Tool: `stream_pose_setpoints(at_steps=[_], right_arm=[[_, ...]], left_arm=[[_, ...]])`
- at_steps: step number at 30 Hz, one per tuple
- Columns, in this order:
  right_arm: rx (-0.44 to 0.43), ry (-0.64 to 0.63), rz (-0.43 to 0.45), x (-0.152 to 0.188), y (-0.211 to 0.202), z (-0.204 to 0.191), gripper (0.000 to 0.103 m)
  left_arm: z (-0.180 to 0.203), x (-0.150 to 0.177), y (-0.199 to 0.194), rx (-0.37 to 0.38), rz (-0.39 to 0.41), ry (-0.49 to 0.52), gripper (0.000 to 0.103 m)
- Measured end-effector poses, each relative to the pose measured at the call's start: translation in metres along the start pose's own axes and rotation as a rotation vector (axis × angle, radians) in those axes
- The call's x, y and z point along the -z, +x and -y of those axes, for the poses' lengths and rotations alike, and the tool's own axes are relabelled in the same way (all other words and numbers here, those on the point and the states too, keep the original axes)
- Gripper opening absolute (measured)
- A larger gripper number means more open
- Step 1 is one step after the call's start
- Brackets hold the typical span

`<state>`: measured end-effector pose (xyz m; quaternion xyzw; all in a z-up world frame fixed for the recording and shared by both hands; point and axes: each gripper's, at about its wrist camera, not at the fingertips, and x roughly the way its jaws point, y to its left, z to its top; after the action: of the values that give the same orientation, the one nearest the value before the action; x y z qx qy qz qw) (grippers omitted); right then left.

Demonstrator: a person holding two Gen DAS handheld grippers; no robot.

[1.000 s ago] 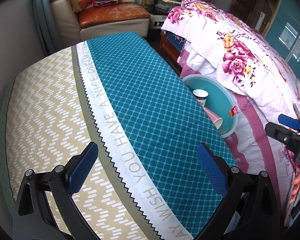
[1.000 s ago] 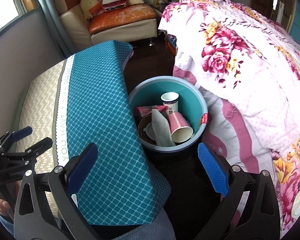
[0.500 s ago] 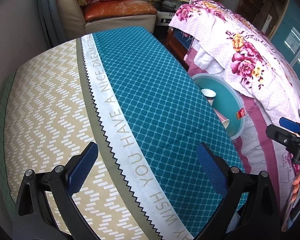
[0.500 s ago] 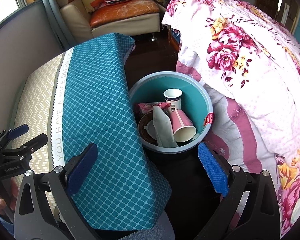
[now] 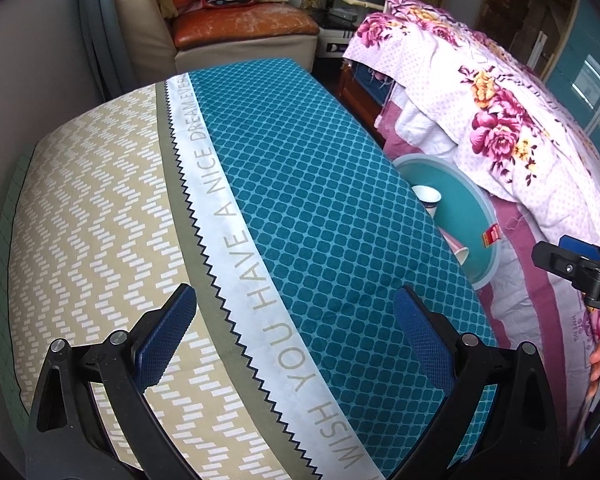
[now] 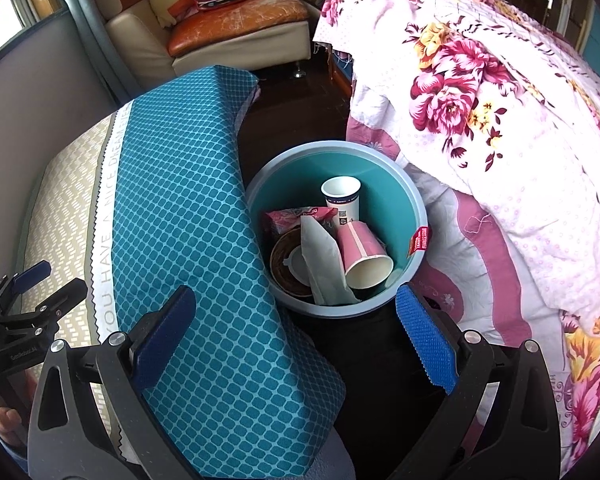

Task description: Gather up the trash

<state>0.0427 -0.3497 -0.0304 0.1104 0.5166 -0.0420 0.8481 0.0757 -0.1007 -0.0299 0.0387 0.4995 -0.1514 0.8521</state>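
Left gripper [image 5: 294, 330] jaws apart, empty, over the table [image 5: 308, 184], whose teal-and-beige cloth is bare. Right gripper [image 6: 296, 330] jaws apart, empty, over the teal bin [image 6: 416, 200], which stands on the floor off the table's right edge. In the bin: white paper cup [image 6: 341, 197], pink paper cup [image 6: 364, 254], grey pouch [image 6: 324, 260], pink wrapper [image 6: 290, 218].

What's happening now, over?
Left gripper open, empty, over the tablecloth. Right gripper open, empty. Trash bin holds cups and wrappers. Nothing blocking.
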Motion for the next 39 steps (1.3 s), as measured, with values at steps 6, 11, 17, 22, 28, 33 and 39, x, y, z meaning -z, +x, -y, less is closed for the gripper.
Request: stream_pose_setpoints(at_steps=[6, 11, 17, 22, 28, 33, 39], right_arm=[[-0.005, 0.004, -0.01, -0.001, 0.006, 0.0, 0.096], [-0.008, 0.01, -0.016, -0.001, 0.01, 0.002, 0.096], [-0.008, 0.013, -0.02, -0.001, 0.012, 0.003, 0.096], [-0.009, 0.016, -0.023, -0.001, 0.014, 0.004, 0.096], [-0.009, 0.016, -0.025, -0.001, 0.015, 0.003, 0.096], [-0.009, 0.016, -0.024, -0.001, 0.015, 0.003, 0.096], [-0.006, 0.014, -0.025, -0.002, 0.014, 0.001, 0.096]], left_arm=[[0.001, -0.001, 0.003, -0.021, 0.003, 0.007, 0.099], [0.003, -0.001, 0.005, -0.026, 0.002, 0.009, 0.099], [0.002, -0.001, 0.008, -0.032, 0.001, 0.011, 0.099], [0.002, -0.001, 0.008, -0.032, 0.0, 0.012, 0.099], [0.001, -0.001, 0.01, -0.035, 0.0, 0.013, 0.099], [-0.001, -0.001, 0.011, -0.035, 0.001, 0.012, 0.099], [-0.003, -0.002, 0.01, -0.04, 0.002, 0.013, 0.099]])
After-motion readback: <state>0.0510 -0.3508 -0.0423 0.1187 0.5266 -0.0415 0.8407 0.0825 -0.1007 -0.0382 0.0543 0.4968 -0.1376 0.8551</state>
